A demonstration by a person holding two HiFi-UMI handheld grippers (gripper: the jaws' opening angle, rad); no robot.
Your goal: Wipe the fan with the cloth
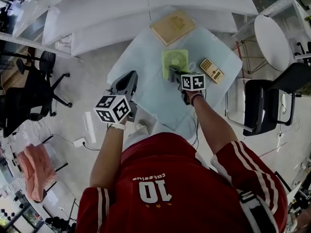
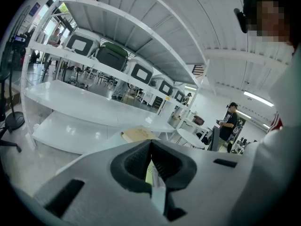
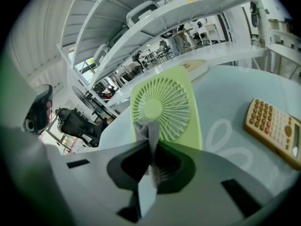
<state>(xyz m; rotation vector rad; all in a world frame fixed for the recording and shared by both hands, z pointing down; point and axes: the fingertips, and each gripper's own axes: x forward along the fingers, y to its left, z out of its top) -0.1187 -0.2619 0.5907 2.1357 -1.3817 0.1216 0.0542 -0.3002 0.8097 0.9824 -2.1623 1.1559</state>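
My right gripper (image 3: 149, 149) has its jaws clamped on the grey cloth (image 3: 149, 128). The cloth's tip is at the near edge of the green fan (image 3: 162, 105), which lies flat on the surface (image 3: 225, 93) beside a calculator (image 3: 275, 128). My left gripper (image 2: 151, 163) has its jaws closed on nothing.

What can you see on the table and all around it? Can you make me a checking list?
Surface: pale glossy table.
Job's things: green fan on the table; grey cloth held just in front of it.
Clutter: calculator beside the fan; tan book behind.
Grippers: left gripper jaws shut, empty; right gripper jaws shut on the cloth.
Cables: white lead on the floor.
Surroundings: white shelves, office chair, round table.
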